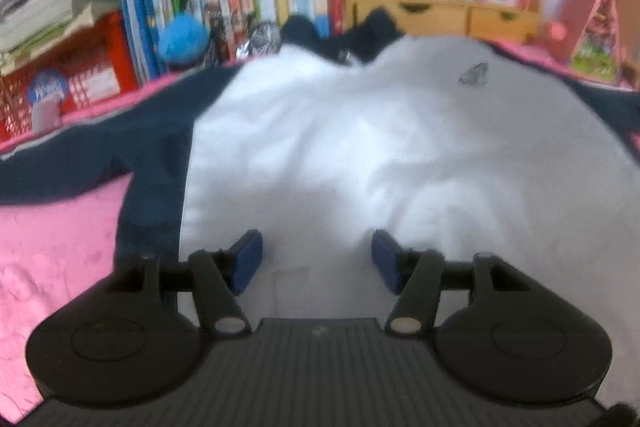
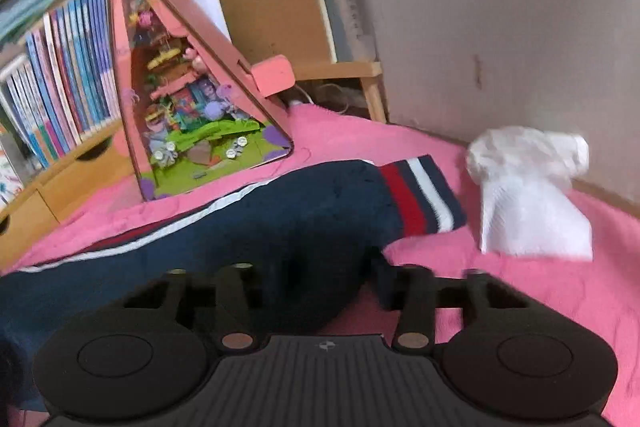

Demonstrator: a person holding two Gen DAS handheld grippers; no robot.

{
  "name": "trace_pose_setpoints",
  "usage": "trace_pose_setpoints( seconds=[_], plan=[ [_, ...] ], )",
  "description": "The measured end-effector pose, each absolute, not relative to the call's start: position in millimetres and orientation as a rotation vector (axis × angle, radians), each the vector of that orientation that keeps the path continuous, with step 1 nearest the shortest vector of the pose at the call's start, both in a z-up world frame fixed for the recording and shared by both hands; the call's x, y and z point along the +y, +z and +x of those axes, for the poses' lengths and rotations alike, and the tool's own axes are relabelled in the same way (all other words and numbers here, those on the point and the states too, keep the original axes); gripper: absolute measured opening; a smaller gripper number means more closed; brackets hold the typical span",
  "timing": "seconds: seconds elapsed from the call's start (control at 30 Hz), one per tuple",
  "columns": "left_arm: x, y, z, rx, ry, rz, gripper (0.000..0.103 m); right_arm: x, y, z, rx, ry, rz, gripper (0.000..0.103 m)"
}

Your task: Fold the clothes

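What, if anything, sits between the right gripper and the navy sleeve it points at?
Nothing visible does. The right gripper is directly over the navy sleeve, whose fabric fills the gap between its fingers; blur hides whether the pads press it. The crumpled white cloth and the pink triangular toy house lie off to the sides.

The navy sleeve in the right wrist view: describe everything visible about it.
The navy sleeve is soft, thick-looking knit, lying flat and stretched out across the pink blanket. Thin white and red piping runs along its upper edge. It ends in a ribbed cuff striped red, white and navy, close to a crumpled white cloth but apart from it. The right tongs stand over the sleeve's near part; blur hides whether their tips pinch the fabric.
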State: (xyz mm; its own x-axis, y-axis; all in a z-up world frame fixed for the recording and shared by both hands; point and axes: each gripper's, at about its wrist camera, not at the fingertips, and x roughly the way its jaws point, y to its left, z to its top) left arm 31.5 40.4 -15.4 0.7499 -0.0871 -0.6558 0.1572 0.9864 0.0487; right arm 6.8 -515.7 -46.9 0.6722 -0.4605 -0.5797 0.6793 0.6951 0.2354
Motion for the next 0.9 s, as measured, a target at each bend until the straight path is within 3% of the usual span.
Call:
trace_pose_setpoints(
  seconds=[0.03,0.07,0.2,0.27,0.4,0.47,0.63,0.7,0.77,0.9],
  plan=[
    [45,-17,32,0.71,-0.125,0.079,0.083,-518,-47,11,0.527,-0.676,0.434,0.025],
    [49,-18,33,0.709,-0.116,0.055,0.088,-523,-47,18,0.544,-0.689,0.406,0.022],
    [52,-19,34,0.709,-0.104,0.058,0.091,-553,-51,46,0.602,-0.777,0.293,0.02],
    [53,-18,34,0.71,-0.104,0.054,0.092,-565,-49,60,0.623,-0.837,0.235,0.03],
    [55,-18,37,0.712,-0.105,0.052,0.093,-546,-29,67,0.582,-0.895,0.146,0.037],
    [55,-19,37,0.713,-0.109,0.054,0.095,-523,-15,62,0.543,-0.872,0.105,0.053],
    [54,-19,38,0.712,-0.112,0.054,0.095,-426,29,36,0.476,-0.449,0.112,0.058],
    [53,-17,37,0.718,-0.112,0.048,0.089,-375,33,33,0.511,-0.219,0.134,0.064],
    [52,-9,36,0.724,-0.162,0.027,0.059,-320,28,37,0.591,-0.028,0.132,0.063],
    [51,18,50,0.692,-0.26,0.004,0.047,-213,12,51,0.691,0.214,0.023,0.054]
  ],
)
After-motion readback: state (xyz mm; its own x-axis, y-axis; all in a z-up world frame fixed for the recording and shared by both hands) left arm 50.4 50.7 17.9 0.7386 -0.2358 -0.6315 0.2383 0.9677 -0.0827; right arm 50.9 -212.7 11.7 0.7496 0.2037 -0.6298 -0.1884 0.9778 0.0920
